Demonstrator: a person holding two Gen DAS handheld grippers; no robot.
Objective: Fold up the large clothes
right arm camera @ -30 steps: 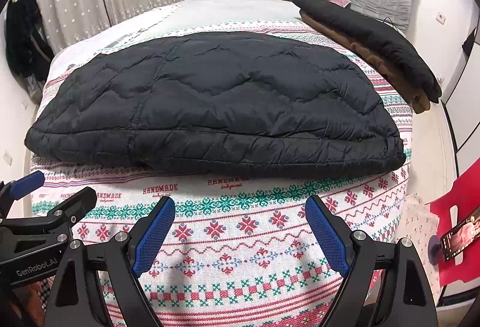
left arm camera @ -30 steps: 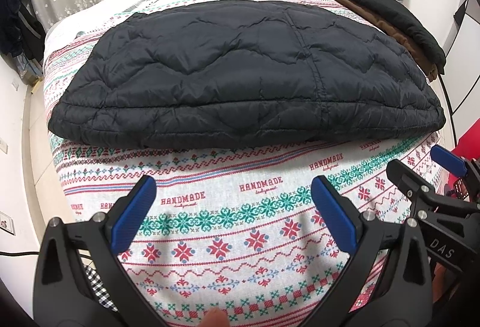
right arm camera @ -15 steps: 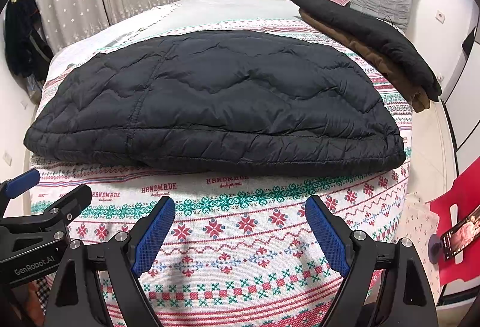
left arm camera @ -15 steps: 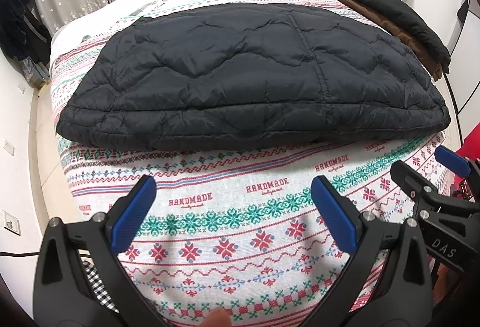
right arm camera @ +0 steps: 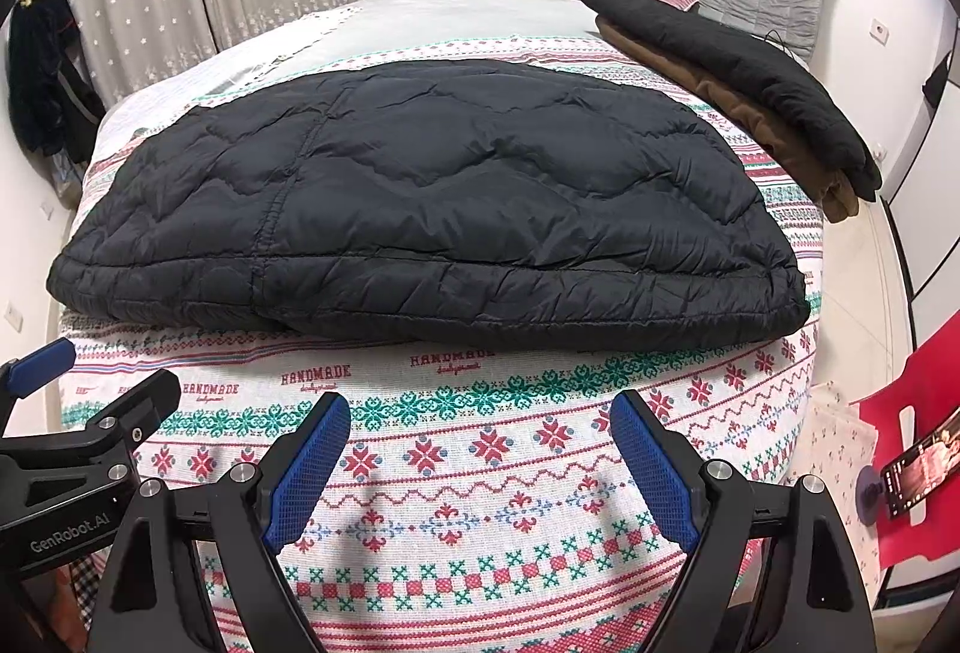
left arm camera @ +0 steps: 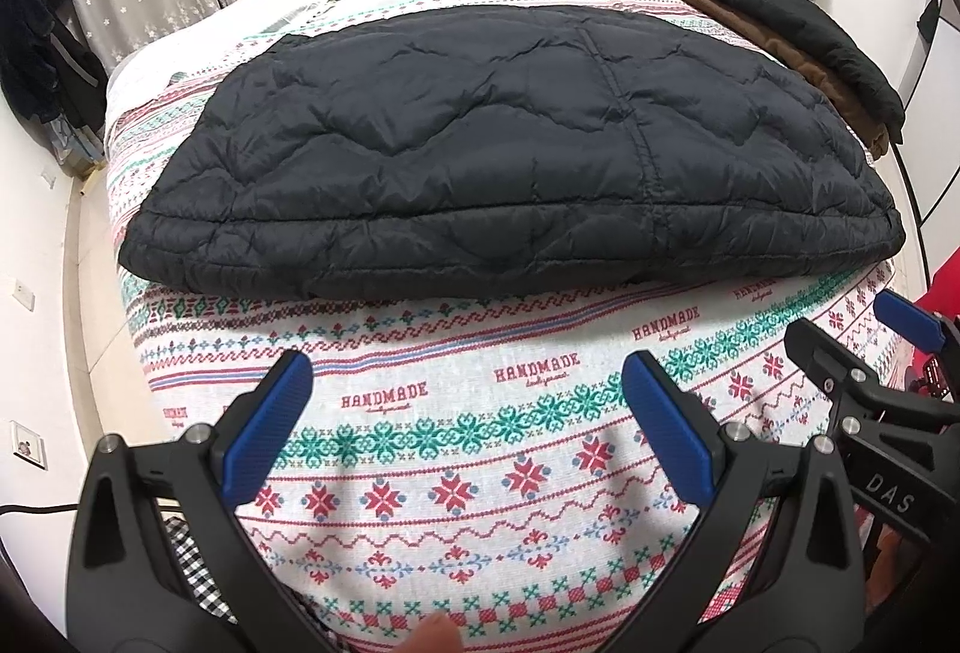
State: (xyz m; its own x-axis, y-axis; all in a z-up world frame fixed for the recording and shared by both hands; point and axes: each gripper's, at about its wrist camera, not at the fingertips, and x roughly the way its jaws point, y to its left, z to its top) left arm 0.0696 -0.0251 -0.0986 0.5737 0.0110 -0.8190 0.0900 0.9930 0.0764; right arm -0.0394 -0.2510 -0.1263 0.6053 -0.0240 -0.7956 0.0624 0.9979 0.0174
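in the left wrist view, the black quilted jacket [left arm camera: 510,155] is lying across the middle of the patterned bedspread [left arm camera: 480,449], flattened into a broad, thick slab with its doubled near edge facing the camera. that stacked edge suggests it is sitting in layers, though whether this is a finished fold or a stage of one is not something the picture is settling. the left gripper [left arm camera: 468,413] is hovering over bare bedspread short of the jacket, its blue pads spread wide and gripping nothing, likely so the near hem is sitting in reach. a fingertip [left arm camera: 435,638] is showing at the bottom edge.

in the right wrist view, the jacket [right arm camera: 432,209] is lying the same way, square to the bed's foot. the right gripper [right arm camera: 480,455] is hanging just beside the left gripper [right arm camera: 90,449], pads apart and empty. folded dark and brown garments [right arm camera: 750,89] are resting along the far right edge, apart from the jacket, perhaps a pile kept out of the working space.
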